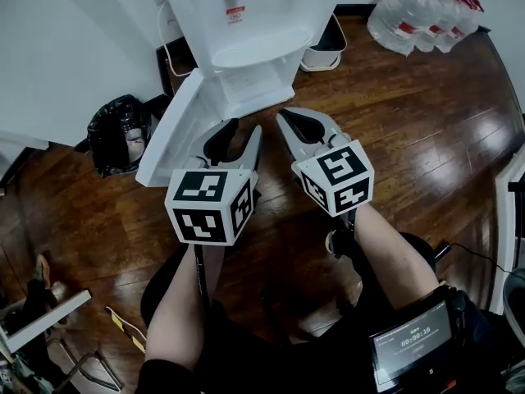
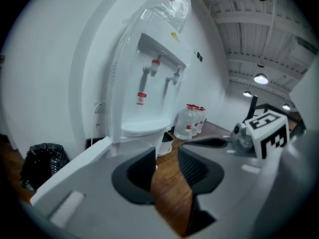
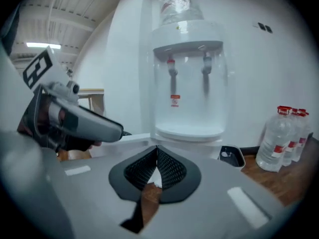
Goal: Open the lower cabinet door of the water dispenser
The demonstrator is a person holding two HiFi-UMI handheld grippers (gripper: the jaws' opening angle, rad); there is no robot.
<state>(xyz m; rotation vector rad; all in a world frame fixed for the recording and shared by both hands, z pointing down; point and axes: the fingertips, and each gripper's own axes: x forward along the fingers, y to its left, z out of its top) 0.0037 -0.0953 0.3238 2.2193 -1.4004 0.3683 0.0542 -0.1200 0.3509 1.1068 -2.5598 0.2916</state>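
Standing before the water dispenser (image 1: 246, 23), I find its lower cabinet door (image 1: 171, 130) swung wide to the left of the body, with the free edge pointing back toward the person and the cabinet's interior (image 1: 250, 84) exposed; on that evidence the opening appears substantially done. The left claw (image 1: 246, 125) hangs just in front of the opening with its jaws apart and nothing between them, which the left gripper view confirms. The right claw (image 1: 283, 117) sits beside it with its jaws pressed together and empty, the pads meeting in the right gripper view. Neither touches the door. The door looks like a thin, light plastic panel, stiff but smooth, so I judge it will swing with little force and that pads could slide on its face. The soundest hold is the free edge, far from the hinge, pinched across its thickness. For clearance, a black rubbish bag (image 1: 119, 130) stands near the door's outer face on the left and the white wall (image 1: 66, 39) lies behind it, so further swing is limited there. The wooden floor (image 1: 410, 138) to the right is open, with a small dark tray (image 1: 326, 43) just beside the dispenser base and the water bottles (image 1: 418, 11) well apart.
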